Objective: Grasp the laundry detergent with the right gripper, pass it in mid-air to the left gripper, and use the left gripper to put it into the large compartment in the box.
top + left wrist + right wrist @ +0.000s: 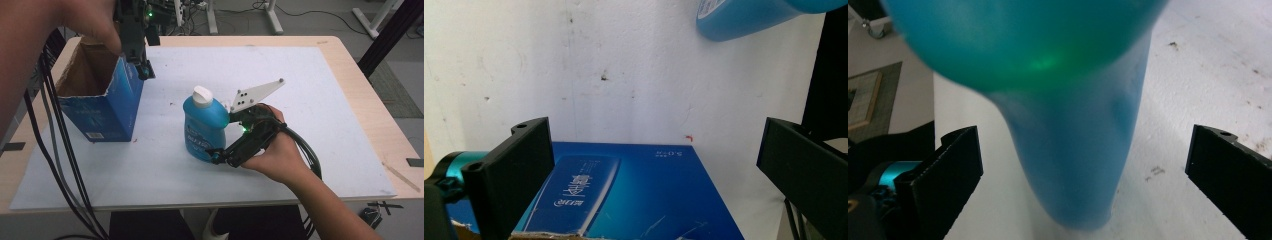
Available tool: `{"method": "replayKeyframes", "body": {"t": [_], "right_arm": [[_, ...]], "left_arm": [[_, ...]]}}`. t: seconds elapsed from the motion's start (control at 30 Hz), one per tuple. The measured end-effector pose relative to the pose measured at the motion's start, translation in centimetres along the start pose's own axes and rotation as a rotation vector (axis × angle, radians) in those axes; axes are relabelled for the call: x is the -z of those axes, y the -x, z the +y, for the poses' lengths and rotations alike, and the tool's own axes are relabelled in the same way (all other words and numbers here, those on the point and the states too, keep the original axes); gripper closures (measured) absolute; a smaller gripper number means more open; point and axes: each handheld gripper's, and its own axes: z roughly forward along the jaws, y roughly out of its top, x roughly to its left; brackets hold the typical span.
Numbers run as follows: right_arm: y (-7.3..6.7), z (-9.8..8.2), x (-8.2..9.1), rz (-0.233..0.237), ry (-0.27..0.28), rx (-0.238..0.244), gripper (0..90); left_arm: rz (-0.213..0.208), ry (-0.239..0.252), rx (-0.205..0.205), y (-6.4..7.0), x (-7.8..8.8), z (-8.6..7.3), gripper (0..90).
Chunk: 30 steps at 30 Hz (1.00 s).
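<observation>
A pale wooden desk (pixel 350 55) carries a white mat (pixel 310 90), scuffed and dotted with small dark specks. Behind the desk, grey floor shows with white stand legs (pixel 272 17) and loose cables.

A blue detergent bottle (pixel 202 127) with a white cap stands upright near the middle of the mat. The right hand-held gripper (pixel 217 156) sits low against the bottle's near side, jaws wide apart with the bottle body between them, not clamped.

An open blue cardboard box (pixel 100 102) stands at the mat's left edge, well apart from the bottle. The left hand-held gripper (pixel 145 72) hangs over the box's right rim, jaws spread apart and holding nothing.
</observation>
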Motion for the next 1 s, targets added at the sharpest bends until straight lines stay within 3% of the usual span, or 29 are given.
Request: {"method": "replayKeyframes", "body": {"t": [0.5, 1.0], "right_arm": [[-0.3, -0.3, -1.3, -0.014, 0.107, -0.026, 1.0], [-0.7, -0.5, -2.4, -0.061, 0.188, -0.036, 1.1]], "left_arm": [[0.0, -0.003, -0.002, 0.1, 0.1, -0.3, 1.7], [0.001, 0.004, 0.005, 0.1, 0.0, -0.7, 1.7]]}}
